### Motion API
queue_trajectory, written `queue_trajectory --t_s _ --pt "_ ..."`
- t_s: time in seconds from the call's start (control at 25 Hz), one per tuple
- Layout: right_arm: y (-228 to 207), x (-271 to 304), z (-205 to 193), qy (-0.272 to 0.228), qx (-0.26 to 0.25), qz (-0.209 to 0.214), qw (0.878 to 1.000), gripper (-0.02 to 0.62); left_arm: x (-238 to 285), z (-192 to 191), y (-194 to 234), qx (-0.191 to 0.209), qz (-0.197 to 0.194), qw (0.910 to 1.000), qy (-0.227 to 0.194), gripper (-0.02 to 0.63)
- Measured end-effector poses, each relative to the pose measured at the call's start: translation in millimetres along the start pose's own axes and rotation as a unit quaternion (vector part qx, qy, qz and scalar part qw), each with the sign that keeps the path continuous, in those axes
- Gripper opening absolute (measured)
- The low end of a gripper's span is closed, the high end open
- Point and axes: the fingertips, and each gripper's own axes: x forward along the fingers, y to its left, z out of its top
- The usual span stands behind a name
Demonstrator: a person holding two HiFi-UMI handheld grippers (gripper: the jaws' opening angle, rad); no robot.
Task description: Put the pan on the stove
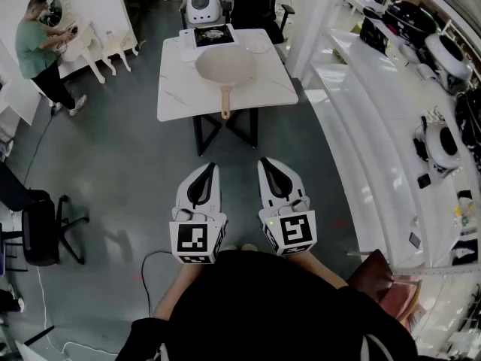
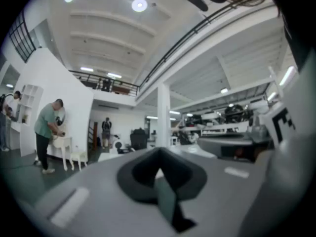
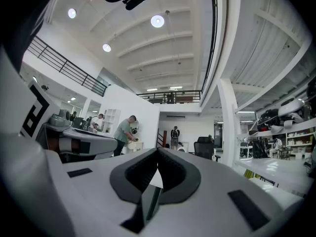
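A beige pan (image 1: 225,65) with a long wooden handle (image 1: 225,102) lies on the white table (image 1: 180,100) at the top middle of the head view. Behind it on the table sits a small black stove (image 1: 213,35). My left gripper (image 1: 207,167) and right gripper (image 1: 267,163) are held side by side close to my body, well short of the table, over the grey floor. Both are shut with nothing in them. In the left gripper view my left gripper (image 2: 159,153) points level into the room; my right gripper (image 3: 158,151) does the same in the right gripper view.
A black office chair (image 1: 254,2) and a white round appliance (image 1: 201,4) stand behind the table. A person (image 1: 39,55) works at a white bench on the far left. Long white shelves (image 1: 376,119) with equipment run down the right. A black chair (image 1: 41,228) stands at the left.
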Motion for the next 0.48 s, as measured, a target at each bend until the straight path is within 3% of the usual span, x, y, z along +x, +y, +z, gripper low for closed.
queue_trajectory --t_s 0.48 --pt "20.2 0.2 -17.6 0.004 0.027 -0.005 1.000 0.023 -5.9 -15.7 8.0 -0.002 -0.021 0.9998 0.006 0.008"
